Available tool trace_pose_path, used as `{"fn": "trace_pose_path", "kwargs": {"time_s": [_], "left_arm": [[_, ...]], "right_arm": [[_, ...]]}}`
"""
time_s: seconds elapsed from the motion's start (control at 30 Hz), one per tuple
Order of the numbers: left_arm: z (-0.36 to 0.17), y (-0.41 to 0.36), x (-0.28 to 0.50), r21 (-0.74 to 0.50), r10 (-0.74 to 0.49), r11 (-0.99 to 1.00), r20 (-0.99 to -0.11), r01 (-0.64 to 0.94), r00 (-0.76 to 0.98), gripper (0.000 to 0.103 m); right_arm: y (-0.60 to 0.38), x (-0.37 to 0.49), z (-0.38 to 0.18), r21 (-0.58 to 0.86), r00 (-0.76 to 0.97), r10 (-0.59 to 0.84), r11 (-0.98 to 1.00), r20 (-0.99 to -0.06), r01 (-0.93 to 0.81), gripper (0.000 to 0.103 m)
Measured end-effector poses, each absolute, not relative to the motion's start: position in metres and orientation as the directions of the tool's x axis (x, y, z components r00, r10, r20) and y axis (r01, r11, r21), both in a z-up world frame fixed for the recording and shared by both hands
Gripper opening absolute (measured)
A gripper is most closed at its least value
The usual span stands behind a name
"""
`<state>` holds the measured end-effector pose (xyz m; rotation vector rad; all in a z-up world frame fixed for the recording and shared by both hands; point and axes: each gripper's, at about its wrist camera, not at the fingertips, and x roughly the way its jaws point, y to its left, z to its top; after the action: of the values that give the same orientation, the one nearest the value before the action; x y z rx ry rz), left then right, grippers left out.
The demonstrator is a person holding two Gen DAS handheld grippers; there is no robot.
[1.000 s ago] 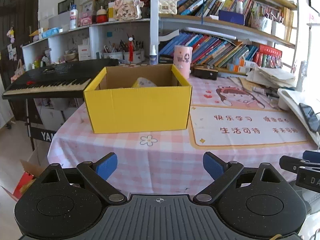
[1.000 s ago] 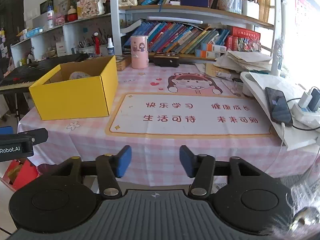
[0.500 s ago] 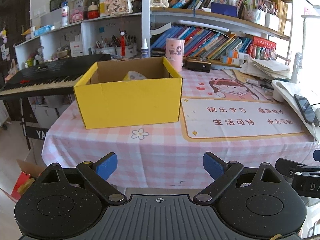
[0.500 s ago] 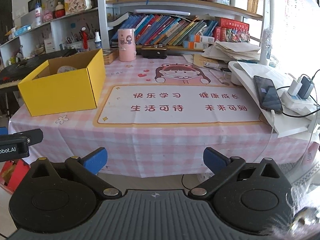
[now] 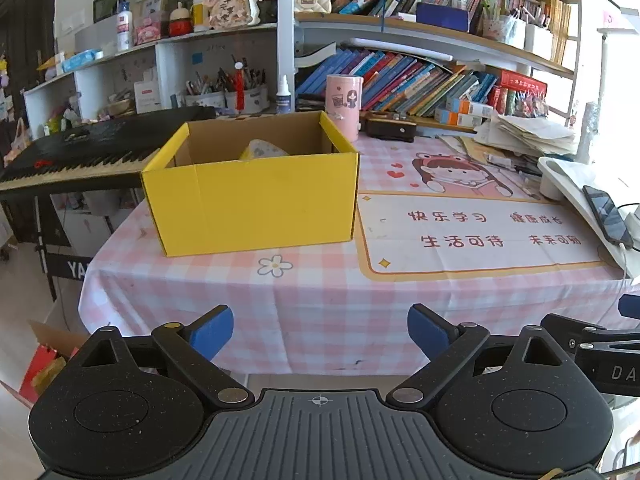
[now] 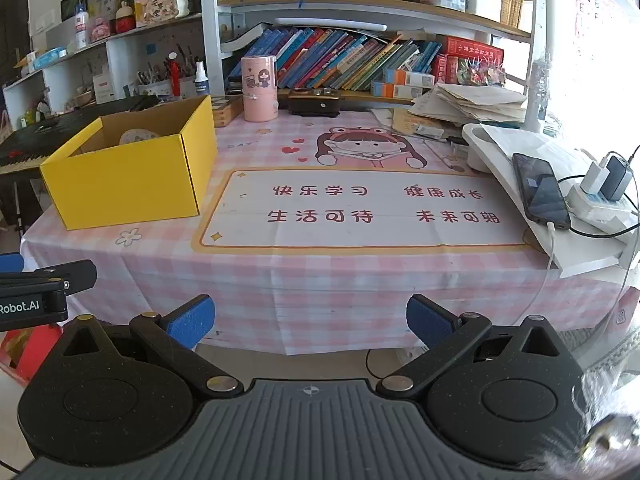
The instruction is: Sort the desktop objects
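Observation:
A yellow cardboard box point(image 5: 256, 200) point(image 6: 128, 184) stands open on the left part of the pink checked table, with a pale rounded object point(image 5: 260, 149) point(image 6: 138, 136) inside it. A pink cylindrical holder point(image 5: 343, 106) point(image 6: 259, 88) stands behind the box near the shelf. My left gripper point(image 5: 320, 334) hangs open before the table's front edge, nothing between its blue pads. My right gripper point(image 6: 310, 322) is open just as wide, also off the front edge and holding nothing. Part of each gripper shows at the edge of the other's view.
A printed desk mat point(image 6: 360, 208) covers the table's middle. At the right lie a phone point(image 6: 540, 192), a power strip with chargers point(image 6: 600, 196) and stacked papers point(image 6: 476, 100). A black keyboard point(image 5: 80, 156) stands left of the table; bookshelves point(image 5: 420, 76) rise behind.
My right gripper's jaws have spread from half closed to wide. Both views have drawn back a little from the table. The left jaws stayed wide.

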<state>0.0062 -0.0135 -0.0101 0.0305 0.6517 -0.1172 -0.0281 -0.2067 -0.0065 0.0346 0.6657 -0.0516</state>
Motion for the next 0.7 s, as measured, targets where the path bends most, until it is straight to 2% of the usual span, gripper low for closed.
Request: {"fn": "trace_pose_path", "kwargs": {"time_s": [0.7], "left_arm": [[-0.0123,-0.0146,0.0062,-0.015,-0.116,0.991,-0.616,0.135,0.779,0.097]], "right_arm": [[-0.2032,-0.0263,-0.0060,0.015,0.784,-0.025,0.999,-0.621,0.044,0.103]]}}
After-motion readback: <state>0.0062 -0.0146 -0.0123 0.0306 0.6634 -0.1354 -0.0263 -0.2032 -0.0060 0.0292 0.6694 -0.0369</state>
